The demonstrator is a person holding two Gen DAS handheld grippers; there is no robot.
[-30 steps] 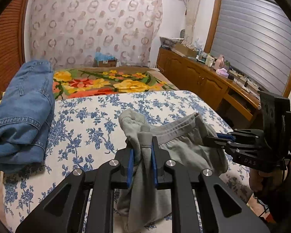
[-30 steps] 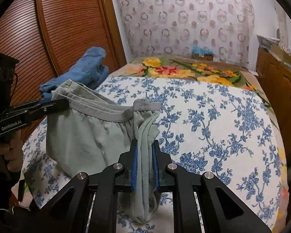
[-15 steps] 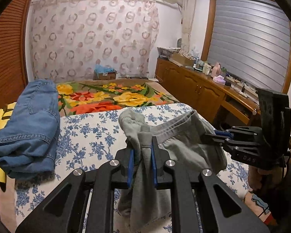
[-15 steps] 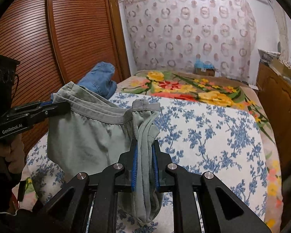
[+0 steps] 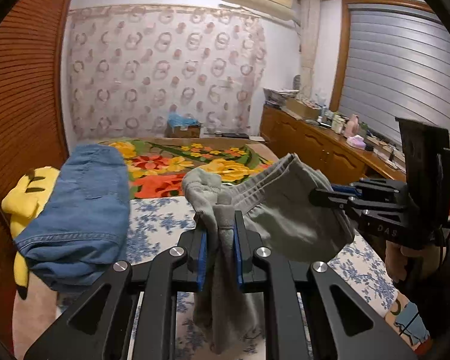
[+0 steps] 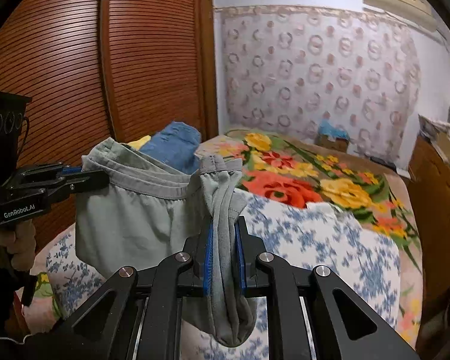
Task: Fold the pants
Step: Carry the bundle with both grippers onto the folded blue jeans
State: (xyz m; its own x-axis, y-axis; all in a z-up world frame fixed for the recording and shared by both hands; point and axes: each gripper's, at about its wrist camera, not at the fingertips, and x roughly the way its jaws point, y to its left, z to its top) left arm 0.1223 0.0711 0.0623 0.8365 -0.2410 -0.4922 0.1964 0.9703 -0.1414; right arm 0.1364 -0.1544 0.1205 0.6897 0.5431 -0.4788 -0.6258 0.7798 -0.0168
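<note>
The grey-green pants [image 5: 279,225] hang in the air above the bed, held by the waistband at two places. My left gripper [image 5: 220,234] is shut on one bunched end of the waistband; cloth droops below its jaws. My right gripper [image 6: 223,240] is shut on the other end of the pants [image 6: 129,219]. In the left wrist view the right gripper [image 5: 324,193] comes in from the right, shut on the waistband. In the right wrist view the left gripper [image 6: 96,177] comes in from the left. The waistband sags between them.
Below is a bed with a blue-flowered sheet [image 6: 315,246] and a bright floral blanket [image 5: 171,162] further back. Folded blue jeans [image 5: 81,210] lie on a yellow plush [image 5: 24,201] at the left. A wooden wardrobe [image 6: 75,75] stands left, a cluttered wooden sideboard [image 5: 324,150] right.
Both grippers have risen with the pants, so the bed sits lower in both views and more wall shows. The grips are unchanged.
</note>
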